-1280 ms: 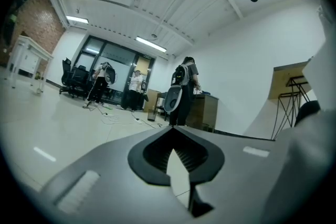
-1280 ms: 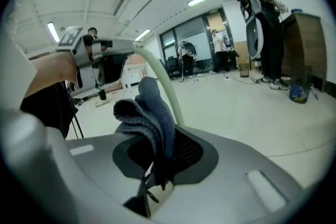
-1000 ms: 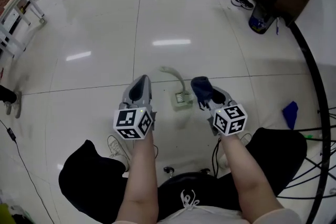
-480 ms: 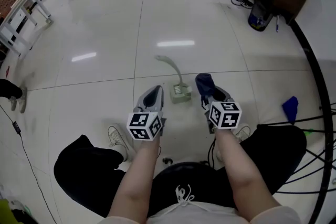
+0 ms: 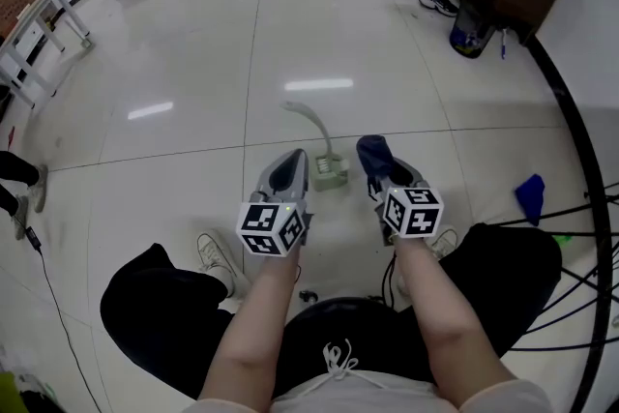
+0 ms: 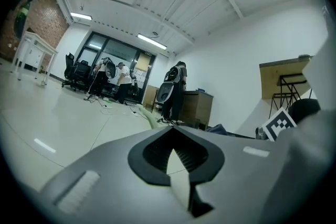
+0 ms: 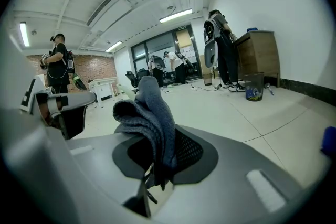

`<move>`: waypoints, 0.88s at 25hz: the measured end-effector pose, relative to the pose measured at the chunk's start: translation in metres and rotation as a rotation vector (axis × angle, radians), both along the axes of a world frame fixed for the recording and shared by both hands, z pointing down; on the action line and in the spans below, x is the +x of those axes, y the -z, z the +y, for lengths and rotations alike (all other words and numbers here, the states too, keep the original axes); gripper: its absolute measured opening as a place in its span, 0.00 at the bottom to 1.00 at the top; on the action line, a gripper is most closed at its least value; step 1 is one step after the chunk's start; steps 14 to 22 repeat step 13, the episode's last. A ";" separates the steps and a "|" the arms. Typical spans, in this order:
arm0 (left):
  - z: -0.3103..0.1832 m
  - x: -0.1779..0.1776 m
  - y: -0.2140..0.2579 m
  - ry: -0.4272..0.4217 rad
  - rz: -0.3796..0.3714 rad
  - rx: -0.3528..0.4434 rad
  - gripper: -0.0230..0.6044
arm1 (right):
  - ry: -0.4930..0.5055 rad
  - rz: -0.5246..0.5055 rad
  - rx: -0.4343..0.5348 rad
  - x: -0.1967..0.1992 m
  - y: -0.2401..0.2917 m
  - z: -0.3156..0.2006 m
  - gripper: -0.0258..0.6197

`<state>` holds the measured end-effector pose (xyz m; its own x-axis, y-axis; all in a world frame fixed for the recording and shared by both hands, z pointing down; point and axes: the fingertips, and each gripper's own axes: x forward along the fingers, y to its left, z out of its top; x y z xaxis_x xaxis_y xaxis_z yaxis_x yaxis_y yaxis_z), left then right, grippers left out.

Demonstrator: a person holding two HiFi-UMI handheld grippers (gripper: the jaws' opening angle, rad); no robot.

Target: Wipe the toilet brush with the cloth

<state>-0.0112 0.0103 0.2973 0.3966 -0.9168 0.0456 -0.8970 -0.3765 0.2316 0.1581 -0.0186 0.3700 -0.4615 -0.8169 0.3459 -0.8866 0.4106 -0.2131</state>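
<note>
The toilet brush [image 5: 329,167] is seen lying on the glossy tiled floor [image 5: 174,44], between the two grippers and just ahead of them, with its pale squarish head nearest the person and its curved handle [image 5: 311,123] running away and to the left. The cloth [image 7: 149,113], a dark blue knitted piece, is clamped in the closed jaws of the right gripper [image 5: 375,167], and a bunched fold is left standing up above the tips. The left gripper [image 5: 293,160] is held just to the left of the brush head with its jaws drawn together and nothing between them. The brush is judged to be light, stiff plastic, so it may be expected to slide or pivot on the smooth tile if it is only pressed from one side. A firmer hold would probably be had on the handle, near the middle of its curve, where the section is narrow enough to be taken between the jaws. The cloth is judged soft and limp; enough of it is exposed for wiping, though it could be dragged out of the grip if it is snagged on the bristles.
</note>
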 end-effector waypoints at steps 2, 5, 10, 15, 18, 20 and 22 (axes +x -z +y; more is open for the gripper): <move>0.000 0.004 -0.003 -0.003 -0.003 -0.004 0.05 | 0.000 0.006 0.007 0.003 0.001 0.001 0.15; -0.001 0.003 -0.010 0.002 -0.012 -0.028 0.05 | 0.006 0.014 0.012 0.004 0.001 0.002 0.15; 0.002 -0.005 -0.013 -0.006 -0.028 -0.047 0.05 | 0.005 0.021 0.004 0.001 0.004 0.005 0.15; 0.003 -0.014 -0.013 0.000 -0.026 -0.049 0.05 | 0.006 0.020 -0.003 -0.005 0.003 0.006 0.15; 0.003 -0.014 -0.013 0.000 -0.026 -0.049 0.05 | 0.006 0.020 -0.003 -0.005 0.003 0.006 0.15; 0.003 -0.014 -0.013 0.000 -0.026 -0.049 0.05 | 0.006 0.020 -0.003 -0.005 0.003 0.006 0.15; 0.003 -0.014 -0.013 0.000 -0.026 -0.049 0.05 | 0.006 0.020 -0.003 -0.005 0.003 0.006 0.15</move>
